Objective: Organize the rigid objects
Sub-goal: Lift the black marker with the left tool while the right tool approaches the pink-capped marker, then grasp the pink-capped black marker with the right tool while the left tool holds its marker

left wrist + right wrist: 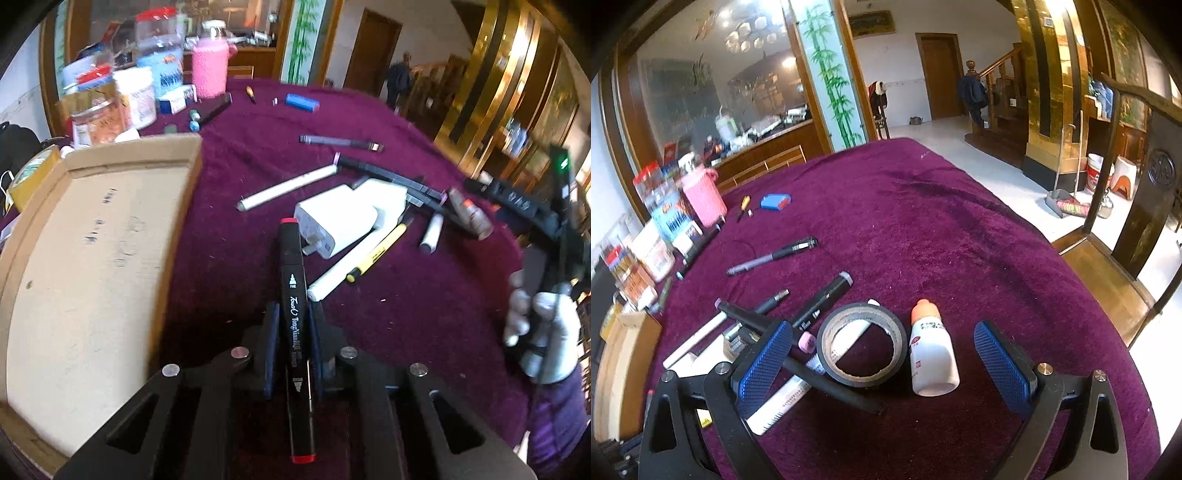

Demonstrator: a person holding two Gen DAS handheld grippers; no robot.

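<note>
Slim black marker, red end caps, clamped lengthwise.
Left gripper (291,325) jaws pinch the smooth plastic marker (295,314) above plum velvet cloth (229,258), beside a flat cardboard tray (96,258). Right gripper (882,362) jaws wide, ribbed blue pads flanking a glossy tape roll (862,345) and white bottle (931,350).

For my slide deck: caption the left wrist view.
Left gripper shut on a black marker beside the cardboard box, above the cluttered purple tablecloth.

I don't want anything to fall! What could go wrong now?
The left claw pinches the black marker between its ends, so it might swivel or slip before reaching the cardboard tray. The open right claw hangs over the tape roll and white bottle, crowded by pens; it could bump them.
</note>
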